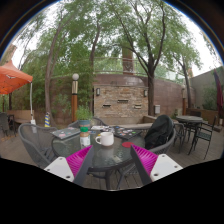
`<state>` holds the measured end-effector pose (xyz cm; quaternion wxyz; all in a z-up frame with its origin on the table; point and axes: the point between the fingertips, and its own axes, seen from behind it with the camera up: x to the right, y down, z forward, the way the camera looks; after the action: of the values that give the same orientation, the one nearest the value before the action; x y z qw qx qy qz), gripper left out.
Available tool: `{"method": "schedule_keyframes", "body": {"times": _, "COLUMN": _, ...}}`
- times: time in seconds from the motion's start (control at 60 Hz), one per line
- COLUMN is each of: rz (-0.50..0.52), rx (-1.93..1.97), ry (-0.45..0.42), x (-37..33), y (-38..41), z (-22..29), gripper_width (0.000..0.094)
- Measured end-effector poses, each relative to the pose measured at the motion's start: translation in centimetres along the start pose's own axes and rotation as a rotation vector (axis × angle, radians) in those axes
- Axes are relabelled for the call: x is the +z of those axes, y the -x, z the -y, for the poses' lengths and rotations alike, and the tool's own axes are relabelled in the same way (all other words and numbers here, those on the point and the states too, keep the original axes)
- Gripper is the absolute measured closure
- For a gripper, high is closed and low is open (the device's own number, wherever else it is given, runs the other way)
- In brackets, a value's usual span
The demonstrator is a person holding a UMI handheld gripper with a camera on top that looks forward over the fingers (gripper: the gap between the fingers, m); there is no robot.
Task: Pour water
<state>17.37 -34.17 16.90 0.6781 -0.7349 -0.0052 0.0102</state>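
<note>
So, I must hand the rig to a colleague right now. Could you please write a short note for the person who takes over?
Gripper: open, holding nothing, raised above the patio table.
Things: a white cup stands on the table just ahead of the fingers; a green bottle stands just behind it, to its left. Chairs surround the table.
Done: nothing visible; both things stand untouched.
Left: probably grasp the bottle, then pour water into the cup. Whether the cup holds water cannot be seen.

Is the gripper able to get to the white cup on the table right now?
Probably yes. The gripper is open, and the white cup stands on the glass table just ahead of its fingers, with nothing visible in between.
</note>
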Motion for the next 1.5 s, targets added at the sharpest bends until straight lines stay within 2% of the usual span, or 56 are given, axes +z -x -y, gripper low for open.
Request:
{"method": "schedule_keyframes", "body": {"times": 0.183, "rz": 0.051, "rx": 0.002, "ry": 0.003, "x": 2.4, "y": 2.3, "z": -1.4, "gripper_width": 0.0106}}
{"method": "schedule_keyframes", "body": {"times": 0.433, "rz": 0.141, "rx": 0.008, "ry": -0.024, "x": 13.1, "y": 9.6, "z": -3.3, "gripper_width": 0.0105}}
{"method": "schedule_keyframes", "body": {"times": 0.6, "rz": 0.104, "rx": -0.012, "ry": -0.010, "x": 21.9, "y": 12.8, "z": -4.0, "gripper_width": 0.0118}}
{"method": "schedule_keyframes", "body": {"times": 0.733, "rz": 0.080, "rx": -0.003, "ry": 0.021, "x": 25.7, "y": 14.8, "z": -5.3, "gripper_width": 0.0124}}
{"method": "schedule_keyframes", "body": {"times": 0.783, "rz": 0.063, "rx": 0.000, "ry": 0.029, "x": 26.4, "y": 14.9, "z": -5.8, "gripper_width": 0.0167}}
{"method": "schedule_keyframes", "body": {"times": 0.8, "rz": 0.057, "rx": -0.001, "ry": 0.030, "x": 26.6, "y": 15.0, "z": -5.9, "gripper_width": 0.0220}}
{"method": "schedule_keyframes", "body": {"times": 0.833, "rz": 0.033, "rx": -0.001, "ry": 0.044, "x": 27.0, "y": 14.7, "z": -6.4, "gripper_width": 0.0454}}
{"method": "schedule_keyframes", "body": {"times": 0.85, "rz": 0.029, "rx": 0.003, "ry": 0.055, "x": 27.2, "y": 14.9, "z": -6.8, "gripper_width": 0.0501}}
{"method": "schedule_keyframes", "body": {"times": 0.917, "rz": 0.001, "rx": 0.048, "ry": 0.027, "x": 27.2, "y": 14.7, "z": -6.4, "gripper_width": 0.0502}}
{"method": "schedule_keyframes", "body": {"times": 1.117, "rz": 0.040, "rx": 0.040, "ry": 0.040, "x": 28.7, "y": 14.0, "z": -7.7, "gripper_width": 0.0503}}
{"method": "schedule_keyframes", "body": {"times": 1.183, "rz": 0.053, "rx": 0.023, "ry": 0.043, "x": 28.7, "y": 14.5, "z": -7.5, "gripper_width": 0.0585}}
{"method": "schedule_keyframes", "body": {"times": 1.25, "rz": 0.138, "rx": 0.047, "ry": 0.064, "x": 28.5, "y": 17.2, "z": -7.6, "gripper_width": 0.0637}}
{"method": "schedule_keyframes", "body": {"times": 1.383, "rz": 0.201, "rx": 0.154, "ry": 0.001, "x": 31.1, "y": 20.0, "z": -2.7, "gripper_width": 0.0636}}
{"method": "schedule_keyframes", "body": {"times": 1.5, "rz": 0.247, "rx": 0.574, "ry": 0.008, "x": 34.5, "y": 19.7, "z": 1.8, "gripper_width": 0.0637}}
